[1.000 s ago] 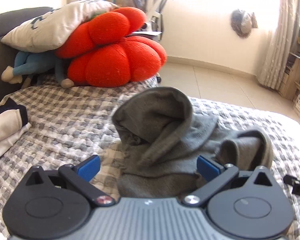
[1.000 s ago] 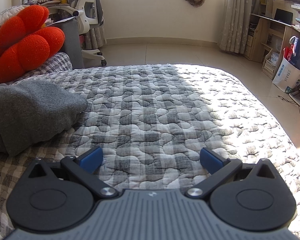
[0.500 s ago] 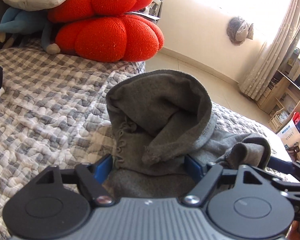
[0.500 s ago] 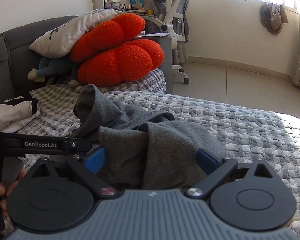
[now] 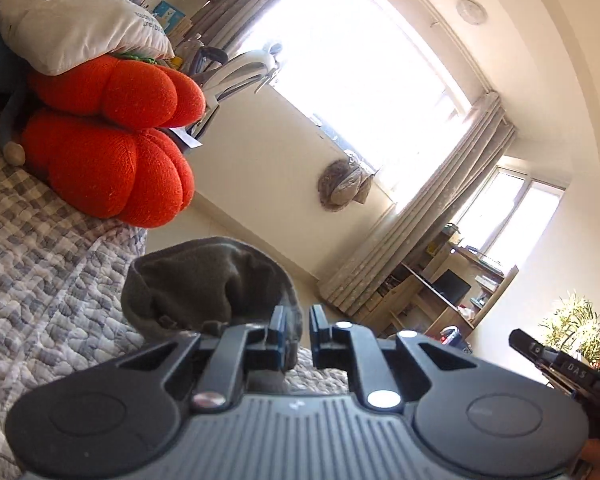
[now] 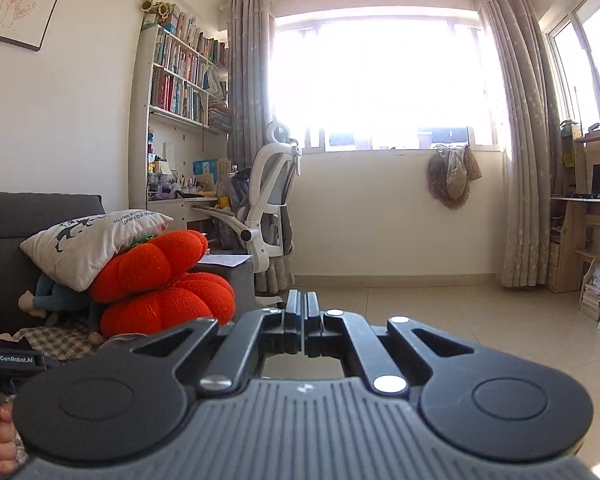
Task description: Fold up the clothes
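A grey hooded sweatshirt point(image 5: 204, 284) hangs from my left gripper point(image 5: 298, 330), whose jaws are nearly closed on a fold of its fabric, lifted above the checked quilt point(image 5: 40, 264). The hood bulges up just in front of the fingers. My right gripper point(image 6: 302, 320) is shut with its pads pressed together, raised and pointing level at the window. No cloth shows between its pads in the right wrist view, and the sweatshirt is hidden below that camera. The other gripper's body shows at the edge of each view.
An orange plush cushion point(image 5: 112, 140) with a white pillow point(image 5: 68, 16) on top lies at the head of the bed. A white office chair point(image 6: 272, 208), a bookshelf point(image 6: 180, 80) and a wooden desk point(image 6: 588, 216) stand around the tiled floor point(image 6: 440, 312).
Both grippers closed on the grey sweatshirt and rose from the bed. Both cameras tilted up toward the window, and the left one also rolled sideways.
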